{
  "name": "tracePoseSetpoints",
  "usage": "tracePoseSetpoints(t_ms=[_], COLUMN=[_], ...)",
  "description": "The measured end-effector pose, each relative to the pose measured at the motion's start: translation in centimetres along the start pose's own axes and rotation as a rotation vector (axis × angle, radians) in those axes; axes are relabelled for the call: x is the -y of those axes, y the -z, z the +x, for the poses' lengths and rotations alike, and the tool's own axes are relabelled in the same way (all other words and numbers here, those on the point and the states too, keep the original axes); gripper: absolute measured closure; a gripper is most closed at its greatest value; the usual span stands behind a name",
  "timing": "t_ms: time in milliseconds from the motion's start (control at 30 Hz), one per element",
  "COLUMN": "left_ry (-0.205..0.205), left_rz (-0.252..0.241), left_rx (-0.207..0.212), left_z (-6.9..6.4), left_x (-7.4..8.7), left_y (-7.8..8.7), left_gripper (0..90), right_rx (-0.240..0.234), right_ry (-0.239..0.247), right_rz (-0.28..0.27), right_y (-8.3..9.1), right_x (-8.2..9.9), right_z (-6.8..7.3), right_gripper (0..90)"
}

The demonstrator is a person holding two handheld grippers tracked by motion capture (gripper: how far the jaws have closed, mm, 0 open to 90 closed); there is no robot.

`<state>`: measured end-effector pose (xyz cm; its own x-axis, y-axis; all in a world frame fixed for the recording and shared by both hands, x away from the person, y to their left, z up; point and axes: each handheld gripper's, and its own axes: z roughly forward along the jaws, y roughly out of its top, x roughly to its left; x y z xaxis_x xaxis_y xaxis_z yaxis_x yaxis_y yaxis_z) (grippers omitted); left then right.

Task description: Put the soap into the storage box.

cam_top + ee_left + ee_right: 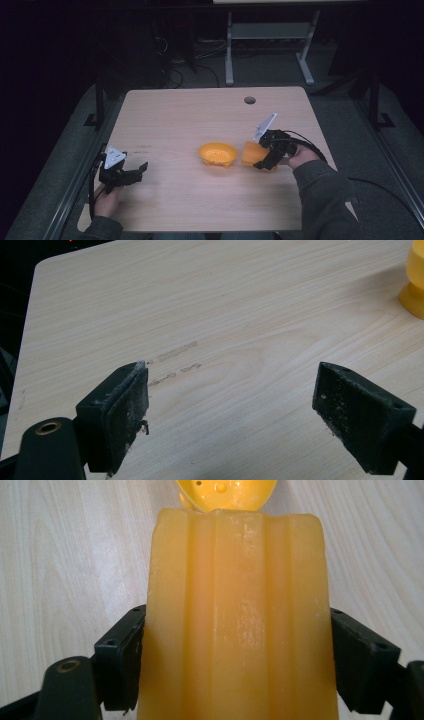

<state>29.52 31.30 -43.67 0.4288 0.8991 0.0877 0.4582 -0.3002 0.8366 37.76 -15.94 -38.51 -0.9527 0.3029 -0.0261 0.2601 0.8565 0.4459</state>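
Right gripper [235, 650] clamps orange cup [235, 610] beside yellow bowl [217, 154]; left gripper [232, 410] gapes empty.

We are taking the bowl [217, 154] as our landmark; it is sitting on the table [200, 115], a little right of the middle. Just to its right, the ridged cup [250, 153] is lying tilted, its mouth pointing toward the bowl, and the right gripper [264, 161] is sitting around the cup's far end from the bowl. Well to the bowl's left and nearer the person's edge, the left gripper [135, 175] is resting above bare table. Behind the bowl, near the far edge, a round hole [249, 100] is sitting in the tabletop.
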Motion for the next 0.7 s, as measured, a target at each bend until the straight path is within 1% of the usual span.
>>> tracePoseSetpoints(t_ms=[133,233,433,567,700], left_ry=[0.001,0.0,0.0,-0.002,0.002], left_rz=[0.0,-0.002,-0.001,-0.001,-0.002], left_rx=[0.001,0.001,0.001,0.002,0.001], left_z=[0.0,0.0,0.0,0.0,0.0], left_x=[0.0,0.0,0.0,0.0,0.0], left_y=[0.0,0.0,0.0,0.0,0.0], left_gripper=[14.2,14.1,14.1,14.1,14.1], right_rx=[-0.002,0.001,0.003,-0.001,0.001], right_ry=[0.006,0.017,0.024,0.032,0.047], right_rz=[-0.008,0.002,0.002,-0.008,0.001], right_y=[0.1,0.1,0.3,0.2,0.1], right_x=[-0.4,-0.8,-1.5,-2.0,-2.9], right_z=[-0.1,-0.2,-0.4,-0.5,-0.6], right_gripper=[20.5,20.5,20.5,20.6,20.5])
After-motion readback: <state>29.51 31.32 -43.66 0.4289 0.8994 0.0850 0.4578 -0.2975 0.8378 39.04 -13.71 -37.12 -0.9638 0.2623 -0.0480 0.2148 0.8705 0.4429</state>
